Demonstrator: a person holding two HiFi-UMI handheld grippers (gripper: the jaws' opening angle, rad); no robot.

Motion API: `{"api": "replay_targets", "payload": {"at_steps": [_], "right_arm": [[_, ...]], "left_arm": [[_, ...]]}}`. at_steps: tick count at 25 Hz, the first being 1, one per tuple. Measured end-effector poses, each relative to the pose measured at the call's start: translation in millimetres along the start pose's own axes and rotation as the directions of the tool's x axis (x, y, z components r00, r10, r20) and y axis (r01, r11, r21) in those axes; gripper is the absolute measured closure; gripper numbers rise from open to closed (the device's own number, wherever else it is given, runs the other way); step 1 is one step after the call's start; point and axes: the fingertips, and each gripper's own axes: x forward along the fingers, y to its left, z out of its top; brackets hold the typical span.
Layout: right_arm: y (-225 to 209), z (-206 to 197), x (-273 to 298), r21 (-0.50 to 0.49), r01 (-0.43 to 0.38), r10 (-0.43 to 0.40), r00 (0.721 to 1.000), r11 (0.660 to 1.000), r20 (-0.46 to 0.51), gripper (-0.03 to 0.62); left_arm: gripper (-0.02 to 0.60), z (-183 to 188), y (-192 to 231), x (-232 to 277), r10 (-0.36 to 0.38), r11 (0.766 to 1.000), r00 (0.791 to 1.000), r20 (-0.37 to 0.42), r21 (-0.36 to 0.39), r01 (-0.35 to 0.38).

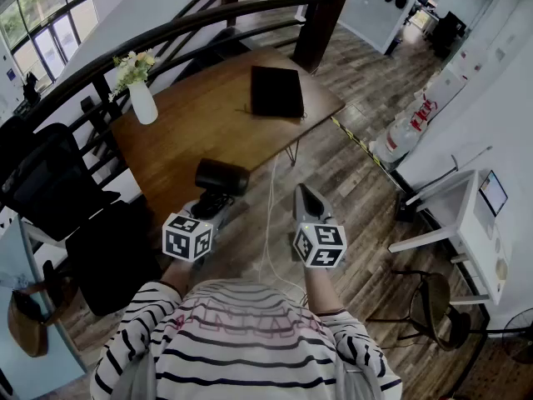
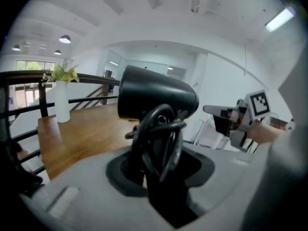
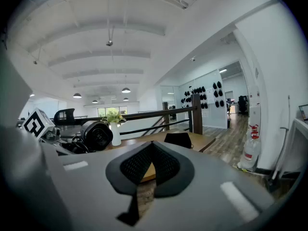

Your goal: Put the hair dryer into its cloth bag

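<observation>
A black hair dryer (image 1: 221, 176) hangs in the air over the near edge of the wooden table (image 1: 183, 132). My left gripper (image 1: 218, 203) is shut on its handle, which has the black cord (image 2: 159, 138) coiled around it; the barrel (image 2: 156, 97) sticks up above the jaws. The black cloth bag (image 1: 276, 92) lies flat at the table's far right corner, well beyond the dryer. My right gripper (image 1: 301, 192) is shut and holds nothing, level with the left one and to its right. In the right gripper view the bag (image 3: 178, 139) shows ahead and the dryer (image 3: 96, 135) to the left.
A white vase of flowers (image 1: 141, 98) stands at the table's left end. A dark curved railing (image 1: 166, 32) runs behind the table, black chairs (image 1: 50, 190) stand at the left. A thin white cable (image 1: 270, 223) hangs between the grippers. A white cart (image 1: 454, 215) stands at the right.
</observation>
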Motion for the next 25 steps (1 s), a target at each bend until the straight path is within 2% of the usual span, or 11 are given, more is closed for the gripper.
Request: {"api": "replay_targets", "payload": {"at_steps": [10,15,21,23,25], "right_arm": [[30,-7,13,0.006,0.054,-0.054,0.999,0.999,-0.007,0.595],[36,-4,15,0.026,0.059,-0.059,0.998,0.998,0.031,0.594],[24,-4,21,0.0,0.082,-0.082,0.996,0.997,0.02,0.591],[13,-6,27,0.013,0.082,-0.082,0.996,0.997,0.017,0.546],[0,-5,36,0.022,0.076,-0.076,0.997,0.997,0.013,0.543]], "left_arm": [[0.434,-7,38,-14,-0.041,0.999,0.999,-0.035,0.014,0.042],[0.434,-10,47,-11,-0.071,0.997,0.996,-0.051,0.024,0.072],[0.434,-7,49,0,-0.073,0.997,0.996,-0.056,0.011,0.073],[0.434,-6,51,8,-0.066,0.998,0.996,-0.061,0.007,0.066],[0.434,-3,53,20,-0.053,0.999,0.996,-0.067,0.0,0.053]]}}
